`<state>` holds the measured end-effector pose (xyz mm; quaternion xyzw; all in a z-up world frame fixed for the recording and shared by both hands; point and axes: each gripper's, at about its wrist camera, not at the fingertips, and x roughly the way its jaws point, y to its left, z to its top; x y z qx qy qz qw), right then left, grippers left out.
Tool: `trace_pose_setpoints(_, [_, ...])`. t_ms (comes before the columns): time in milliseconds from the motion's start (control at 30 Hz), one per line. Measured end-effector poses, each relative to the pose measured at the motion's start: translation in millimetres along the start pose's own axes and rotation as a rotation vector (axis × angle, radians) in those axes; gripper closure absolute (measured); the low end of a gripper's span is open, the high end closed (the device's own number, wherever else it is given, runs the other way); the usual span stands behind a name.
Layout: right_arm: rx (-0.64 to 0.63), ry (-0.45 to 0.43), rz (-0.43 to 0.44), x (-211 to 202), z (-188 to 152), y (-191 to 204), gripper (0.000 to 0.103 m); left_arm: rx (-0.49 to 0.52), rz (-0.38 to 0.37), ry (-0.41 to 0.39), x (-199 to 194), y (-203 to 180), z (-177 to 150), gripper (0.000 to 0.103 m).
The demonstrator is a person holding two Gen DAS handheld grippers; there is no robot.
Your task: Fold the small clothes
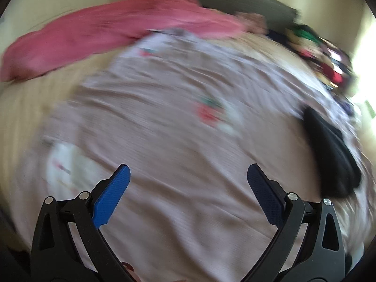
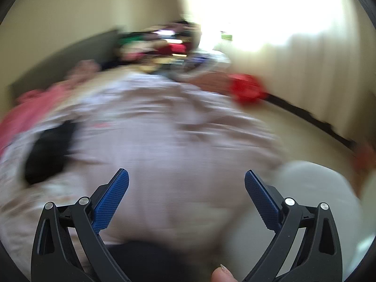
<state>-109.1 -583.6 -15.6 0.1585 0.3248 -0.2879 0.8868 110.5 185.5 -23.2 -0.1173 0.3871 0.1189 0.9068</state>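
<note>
Both views are motion-blurred. A pale pink sheet with small prints covers the bed. A small black garment lies on it at the right of the left wrist view; it also shows at the left of the right wrist view. My left gripper is open and empty above the sheet, left of the black garment. My right gripper is open and empty above the sheet, right of the garment. Another dark cloth lies under the right gripper's base.
A pink blanket lies bunched along the far left of the bed. A colourful pile of clothes sits at the far right corner, also in the right wrist view. A red object lies on the floor by the curtain.
</note>
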Motion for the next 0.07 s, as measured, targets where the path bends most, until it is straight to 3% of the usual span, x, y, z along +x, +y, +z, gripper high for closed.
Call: trace_pose_setpoints(67, [0.098,0.042,-0.148,27.2,-3.7,-60.9,0.005,-0.096,0.117,0.023,16.4,56.6,28.8,0.009])
